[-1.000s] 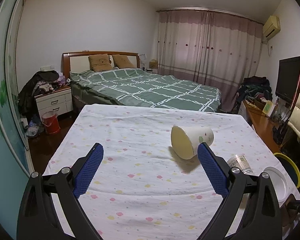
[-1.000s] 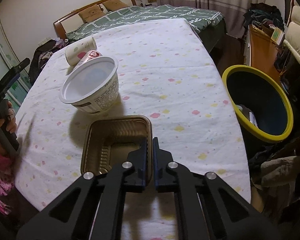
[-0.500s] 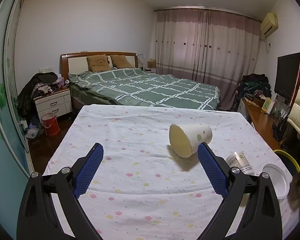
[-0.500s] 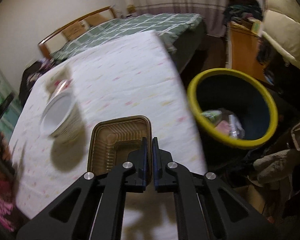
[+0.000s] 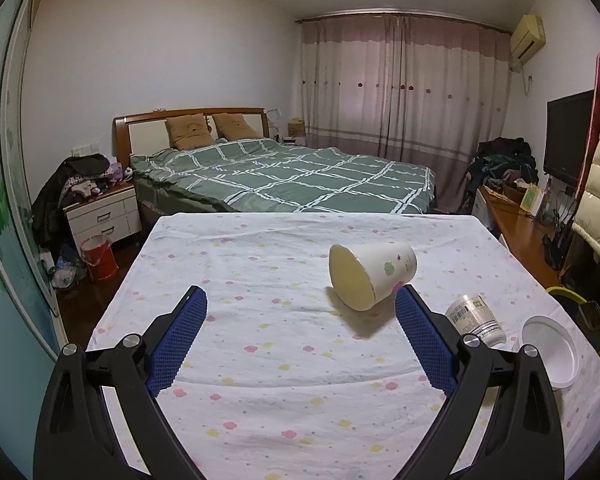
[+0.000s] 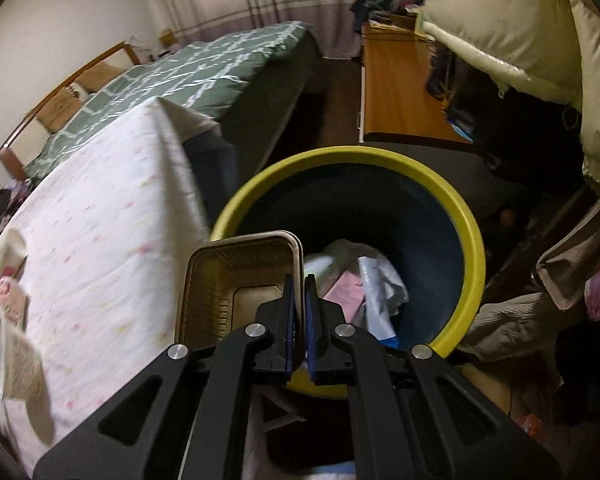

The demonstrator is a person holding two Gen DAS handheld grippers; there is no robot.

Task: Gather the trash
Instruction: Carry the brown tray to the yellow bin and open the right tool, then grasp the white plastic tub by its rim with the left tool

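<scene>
A gold foil tray (image 6: 240,280) is pinched by its rim in the right gripper (image 6: 299,280), jaws clamped, over the yellow-rimmed bin (image 6: 470,248). The left gripper (image 5: 300,304) is spread wide and empty; a paper cup (image 5: 370,274) lies tipped by its right jaw. A barcoded tub (image 5: 474,318) is just beyond; the print's unreadable.

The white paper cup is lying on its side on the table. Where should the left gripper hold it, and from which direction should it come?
Grip the paper cup across its side wall near the middle, not the thin rim. It lies tipped over, mouth turned toward the camera and left. The left gripper is open and the cup sits ahead of its right finger, so probably shift right, then come from above, one pad on each side.
</scene>
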